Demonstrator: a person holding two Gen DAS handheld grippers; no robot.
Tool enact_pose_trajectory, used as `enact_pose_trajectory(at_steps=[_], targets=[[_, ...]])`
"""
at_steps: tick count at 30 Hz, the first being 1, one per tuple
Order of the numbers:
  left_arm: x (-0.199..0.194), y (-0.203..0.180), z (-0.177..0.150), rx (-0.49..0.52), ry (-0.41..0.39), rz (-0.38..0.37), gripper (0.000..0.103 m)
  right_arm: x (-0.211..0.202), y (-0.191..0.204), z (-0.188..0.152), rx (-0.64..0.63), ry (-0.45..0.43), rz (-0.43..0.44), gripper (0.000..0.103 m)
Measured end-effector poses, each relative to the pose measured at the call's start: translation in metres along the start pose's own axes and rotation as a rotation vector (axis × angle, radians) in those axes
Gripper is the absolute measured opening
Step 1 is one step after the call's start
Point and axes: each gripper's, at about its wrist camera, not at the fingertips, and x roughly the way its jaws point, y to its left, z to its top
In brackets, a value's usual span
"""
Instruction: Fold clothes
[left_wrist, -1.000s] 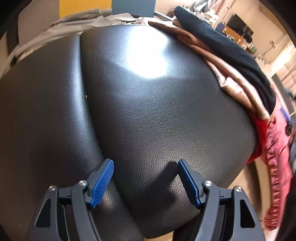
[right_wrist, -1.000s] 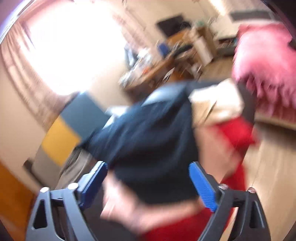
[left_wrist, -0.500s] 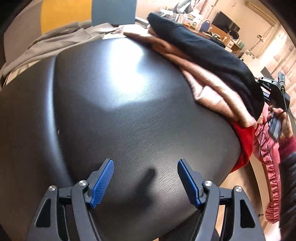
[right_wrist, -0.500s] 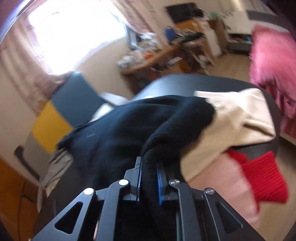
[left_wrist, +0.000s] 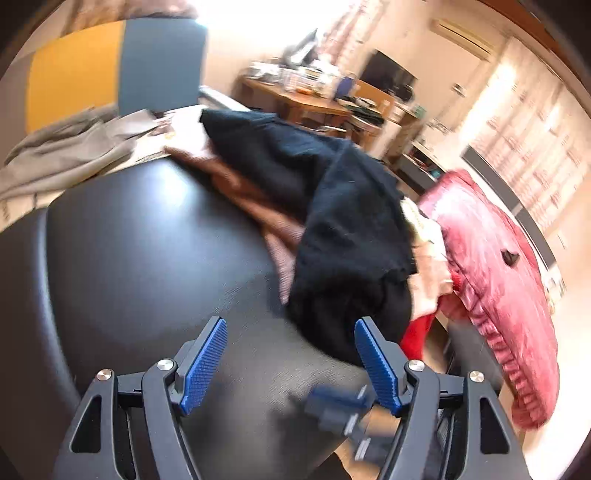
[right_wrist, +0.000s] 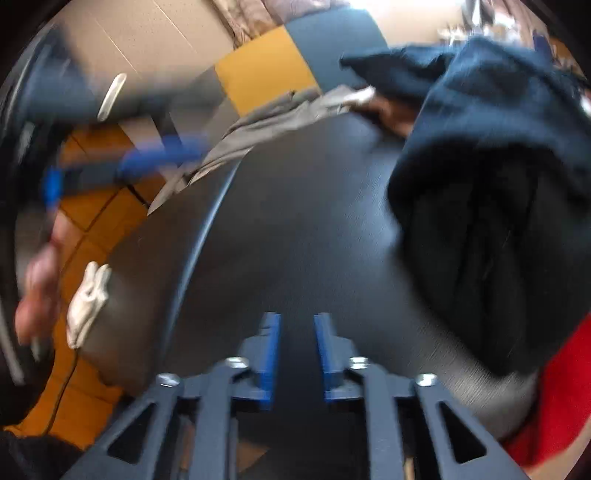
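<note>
The black garment (left_wrist: 343, 236) lies bunched atop the pile of clothes (left_wrist: 273, 221) at the far right of the black bench (left_wrist: 147, 258). It is best gripped by an edge and spread flat on bare bench. The left tongs (left_wrist: 290, 363) are held wide and empty. The right tongs (right_wrist: 295, 354), clamped on the garment half a second ago, are now narrowly parted and empty.

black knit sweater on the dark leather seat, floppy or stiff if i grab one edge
Probably floppy: the black knit sweater lies in soft slumped folds over the brown garment. It likely drags rather than slides cleanly, since it overlaps the pile on the dark leather seat.
</note>
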Motion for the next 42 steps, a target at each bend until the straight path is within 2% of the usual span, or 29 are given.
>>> enact_pose_trajectory(at_steps=[2, 3, 6, 7, 8, 9, 14, 17, 20, 21, 22, 23, 24, 25, 26, 28, 30, 34, 38, 42], targets=[[0.008, -0.019, 0.012, 0.069, 0.006, 0.008, 0.073, 0.000, -0.004, -0.014, 0.066, 0.034, 0.027, 0.074], [0.013, -0.029, 0.018, 0.105, 0.009, 0.006, 0.073, 0.000, -0.008, -0.020, 0.090, 0.045, 0.024, 0.074], [0.030, -0.074, 0.035, 0.260, 0.000, 0.022, 0.074, -0.007, -0.017, -0.022, 0.092, 0.022, -0.068, 0.079], [0.039, -0.091, 0.038, 0.332, 0.001, 0.037, 0.074, -0.012, -0.017, -0.023, 0.094, -0.001, -0.088, 0.083], [0.047, -0.106, 0.037, 0.399, -0.002, 0.053, 0.074, -0.017, -0.017, -0.023, 0.094, -0.027, -0.114, 0.093], [0.056, -0.121, 0.036, 0.464, 0.001, 0.061, 0.074, -0.019, -0.018, -0.022, 0.088, -0.051, -0.142, 0.098], [0.114, -0.163, 0.025, 0.718, 0.081, 0.101, 0.074, -0.010, -0.027, -0.024, 0.098, -0.045, -0.147, 0.099], [0.147, -0.166, 0.021, 0.776, 0.148, 0.129, 0.074, -0.012, -0.036, -0.030, 0.123, -0.069, -0.118, 0.102], [0.174, -0.164, 0.022, 0.810, 0.167, 0.222, 0.074, -0.011, -0.043, -0.027, 0.151, -0.087, -0.082, 0.103], [0.178, -0.160, 0.023, 0.792, 0.168, 0.227, 0.073, -0.010, -0.045, -0.026, 0.159, -0.092, -0.073, 0.103], [0.177, -0.153, 0.025, 0.739, 0.163, 0.202, 0.070, -0.010, -0.047, -0.026, 0.164, -0.099, -0.065, 0.103], [0.175, -0.146, 0.028, 0.687, 0.158, 0.177, 0.056, -0.010, -0.049, -0.025, 0.167, -0.104, -0.058, 0.103], [0.173, -0.139, 0.030, 0.635, 0.152, 0.152, 0.032, -0.009, -0.049, -0.024, 0.166, -0.107, -0.056, 0.103], [0.172, -0.132, 0.032, 0.582, 0.147, 0.127, 0.021, -0.009, -0.050, -0.023, 0.164, -0.110, -0.053, 0.103], [0.170, -0.125, 0.035, 0.530, 0.142, 0.102, 0.015, -0.008, -0.051, -0.022, 0.163, -0.112, -0.051, 0.103], [0.164, -0.109, 0.041, 0.409, 0.129, 0.039, 0.011, -0.007, -0.053, -0.020, 0.162, -0.118, -0.047, 0.103], [0.145, -0.076, 0.047, 0.229, 0.099, -0.049, 0.010, -0.006, -0.055, -0.018, 0.166, -0.125, -0.042, 0.103], [0.105, -0.012, 0.042, -0.035, 0.022, -0.125, 0.007, -0.006, -0.065, -0.012, 0.206, -0.134, -0.004, 0.103], [0.052, 0.060, 0.006, -0.281, -0.068, -0.192, 0.006, -0.009, -0.084, -0.006, 0.252, -0.122, 0.094, 0.103], [0.011, 0.109, -0.052, -0.388, -0.084, -0.172, 0.006, -0.009, -0.100, 0.003, 0.308, -0.108, 0.159, 0.103]])
